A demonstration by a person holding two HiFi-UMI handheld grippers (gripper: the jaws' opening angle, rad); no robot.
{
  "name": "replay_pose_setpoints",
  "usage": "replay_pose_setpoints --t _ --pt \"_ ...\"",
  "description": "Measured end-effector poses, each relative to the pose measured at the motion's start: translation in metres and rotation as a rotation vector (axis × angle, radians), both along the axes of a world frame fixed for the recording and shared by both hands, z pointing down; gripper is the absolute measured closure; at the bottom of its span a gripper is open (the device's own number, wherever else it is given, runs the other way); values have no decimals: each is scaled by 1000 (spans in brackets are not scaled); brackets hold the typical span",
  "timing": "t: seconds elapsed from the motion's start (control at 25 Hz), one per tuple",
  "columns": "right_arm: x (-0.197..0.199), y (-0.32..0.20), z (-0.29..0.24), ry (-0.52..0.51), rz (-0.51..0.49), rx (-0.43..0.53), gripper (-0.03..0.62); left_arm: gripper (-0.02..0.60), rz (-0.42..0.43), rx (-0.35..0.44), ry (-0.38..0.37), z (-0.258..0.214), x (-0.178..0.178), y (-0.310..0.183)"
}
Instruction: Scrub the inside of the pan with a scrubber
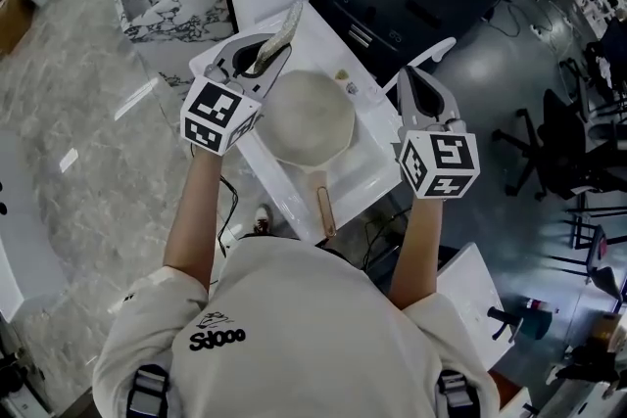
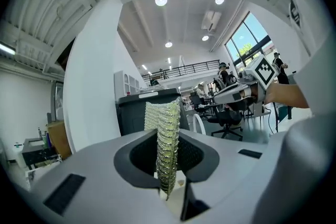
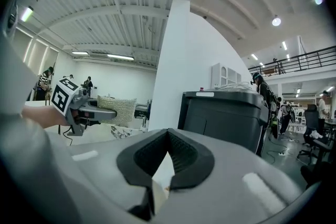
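Left gripper (image 1: pixel 263 56) pinches the scrubber (image 2: pixel 167 147), held clear of the pan (image 1: pixel 309 120) — which sits low between both sets of fingers. Right gripper (image 3: pixel 167 136) pressed together, empty. Scrubbing looks not yet begun.

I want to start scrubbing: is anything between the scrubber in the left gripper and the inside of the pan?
Nothing visible. The scrubber, clamped in the left gripper, is by the far left rim of the pan, whose inside looks bare. The right gripper is off to the pan's right.
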State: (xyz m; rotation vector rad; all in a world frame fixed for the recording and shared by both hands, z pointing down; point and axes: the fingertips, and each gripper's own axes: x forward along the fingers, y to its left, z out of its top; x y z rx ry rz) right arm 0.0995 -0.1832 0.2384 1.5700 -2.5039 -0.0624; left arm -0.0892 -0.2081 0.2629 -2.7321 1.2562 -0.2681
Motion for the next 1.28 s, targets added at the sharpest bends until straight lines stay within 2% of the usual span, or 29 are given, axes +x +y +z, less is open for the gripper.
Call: replay_pose_setpoints --t 0.4,0.76,1.28 --pt "-12 3 -28 36 -26 46 585 520 6 105 24 -50 0 14" --pt "-13 3 -22 39 -31 36 585 520 -13 73 -5 -36 0 14" --pt "-21 5 -16 66 -54 20 585 518 -10 76 -23 -37 -1 17"
